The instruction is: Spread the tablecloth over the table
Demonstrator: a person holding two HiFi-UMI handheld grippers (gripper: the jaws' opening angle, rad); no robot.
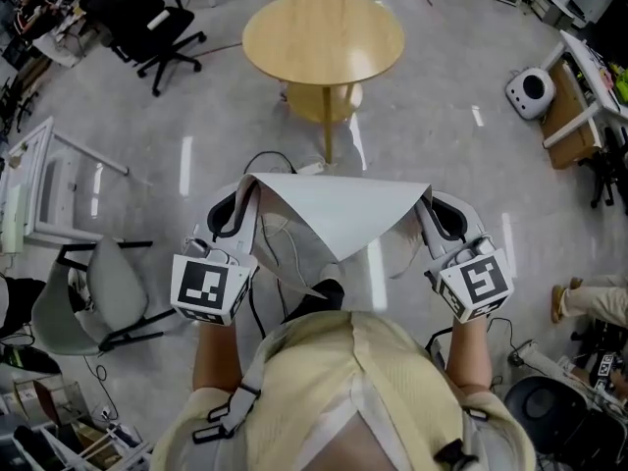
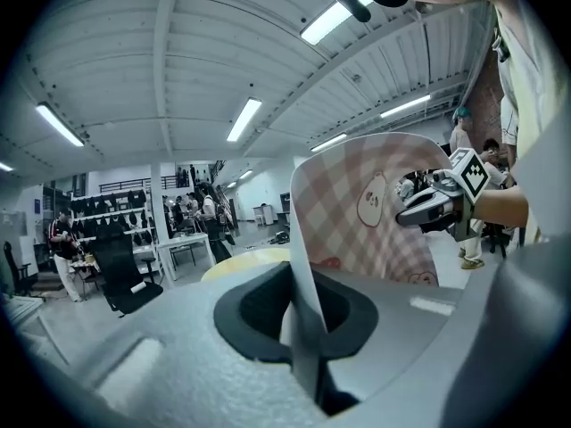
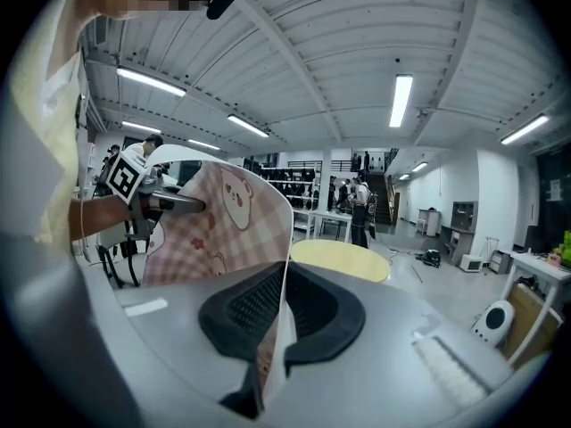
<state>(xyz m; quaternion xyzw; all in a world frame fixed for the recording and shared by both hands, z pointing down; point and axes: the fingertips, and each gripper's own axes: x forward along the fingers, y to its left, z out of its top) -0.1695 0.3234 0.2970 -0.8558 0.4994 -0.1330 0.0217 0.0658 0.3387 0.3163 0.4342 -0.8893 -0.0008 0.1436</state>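
We held the tablecloth (image 1: 339, 209) by its top edge, left gripper (image 1: 241, 194) and right gripper (image 1: 424, 207) each clamped on one end, short of the round table (image 1: 324, 35), with open floor (image 1: 446, 126) beside it.

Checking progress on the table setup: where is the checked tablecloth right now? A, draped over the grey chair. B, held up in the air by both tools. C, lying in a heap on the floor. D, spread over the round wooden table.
B: the tablecloth hangs in the air between the left tool and the right tool, each shut on an edge, while the round wooden table ahead shows no cloth.
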